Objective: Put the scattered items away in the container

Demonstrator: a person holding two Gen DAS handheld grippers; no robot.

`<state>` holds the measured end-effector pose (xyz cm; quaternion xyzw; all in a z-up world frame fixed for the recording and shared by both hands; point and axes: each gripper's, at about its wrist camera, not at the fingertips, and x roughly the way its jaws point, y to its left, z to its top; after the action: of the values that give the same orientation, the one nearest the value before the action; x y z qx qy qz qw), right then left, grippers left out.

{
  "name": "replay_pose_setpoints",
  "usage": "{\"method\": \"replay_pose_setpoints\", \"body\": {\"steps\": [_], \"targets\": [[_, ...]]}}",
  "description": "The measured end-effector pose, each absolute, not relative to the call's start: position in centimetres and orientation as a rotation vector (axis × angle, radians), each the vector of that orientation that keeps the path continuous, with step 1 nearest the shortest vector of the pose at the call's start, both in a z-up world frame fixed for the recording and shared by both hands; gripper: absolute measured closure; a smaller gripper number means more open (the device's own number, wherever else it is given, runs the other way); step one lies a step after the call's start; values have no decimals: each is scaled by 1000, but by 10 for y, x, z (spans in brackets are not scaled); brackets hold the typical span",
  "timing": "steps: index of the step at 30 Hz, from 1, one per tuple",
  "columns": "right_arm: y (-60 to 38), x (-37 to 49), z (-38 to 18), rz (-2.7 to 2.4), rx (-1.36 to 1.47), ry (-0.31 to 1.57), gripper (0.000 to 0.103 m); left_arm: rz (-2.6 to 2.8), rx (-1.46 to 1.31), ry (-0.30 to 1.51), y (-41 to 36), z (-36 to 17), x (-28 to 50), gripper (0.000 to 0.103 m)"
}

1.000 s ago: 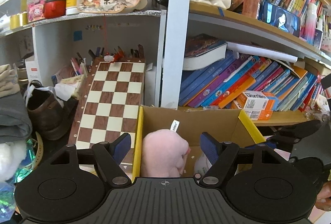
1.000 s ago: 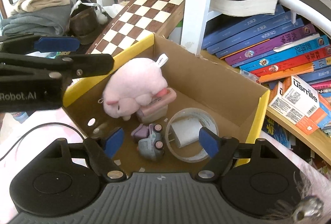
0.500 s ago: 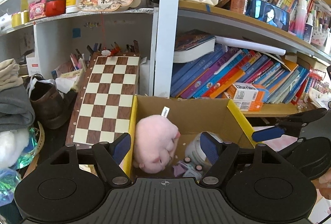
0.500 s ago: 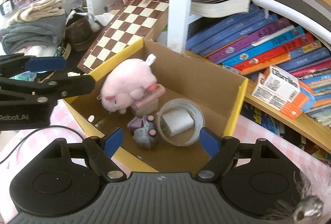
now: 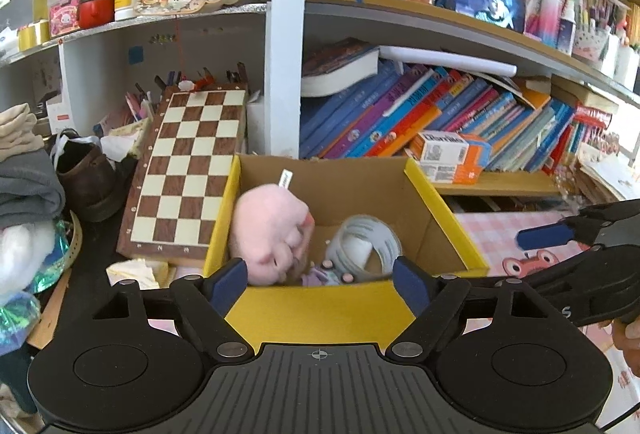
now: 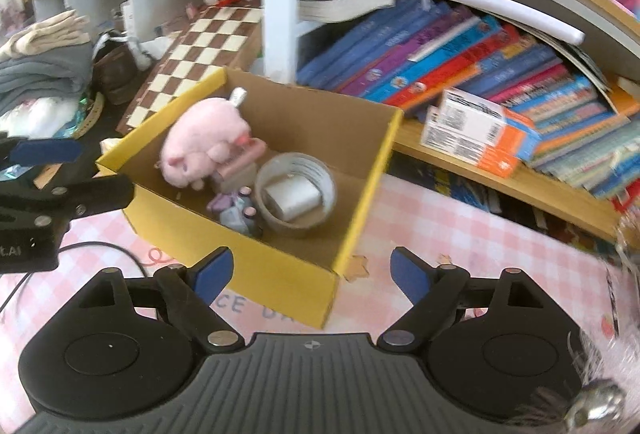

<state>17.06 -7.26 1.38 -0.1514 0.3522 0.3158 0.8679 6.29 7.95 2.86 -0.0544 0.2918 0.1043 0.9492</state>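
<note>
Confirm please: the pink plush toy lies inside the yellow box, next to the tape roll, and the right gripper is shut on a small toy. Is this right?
Not quite. The right gripper is open and holds nothing, as the right wrist view shows. The rest stands: the pink plush toy lies inside the yellow box, next to the tape roll.

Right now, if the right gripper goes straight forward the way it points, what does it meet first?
Most likely the near yellow corner of the cardboard box, which sits between the open fingers of the right gripper. Depth is unclear; pointing slightly higher, it would pass over the rim towards the tape roll.
</note>
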Motion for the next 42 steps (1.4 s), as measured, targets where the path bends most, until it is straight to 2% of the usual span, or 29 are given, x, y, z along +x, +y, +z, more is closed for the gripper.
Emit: {"method": "replay_pose_setpoints", "body": {"steps": [3, 13, 18, 21, 42], "targets": [[-86, 166, 12, 601, -300, 729, 7, 226, -104, 603, 71, 28, 59, 17], [-134, 148, 6, 468, -242, 715, 3, 246, -73, 649, 47, 23, 53, 17], [-149, 138, 4, 433, -232, 710, 3, 253, -61, 663, 35, 22, 51, 16], [-157, 133, 2, 417, -227, 710, 2, 260, -58, 663, 29, 21, 49, 9], [-196, 115, -13, 312, -174, 734, 0, 256, -21, 714, -11, 6, 47, 4]]}}
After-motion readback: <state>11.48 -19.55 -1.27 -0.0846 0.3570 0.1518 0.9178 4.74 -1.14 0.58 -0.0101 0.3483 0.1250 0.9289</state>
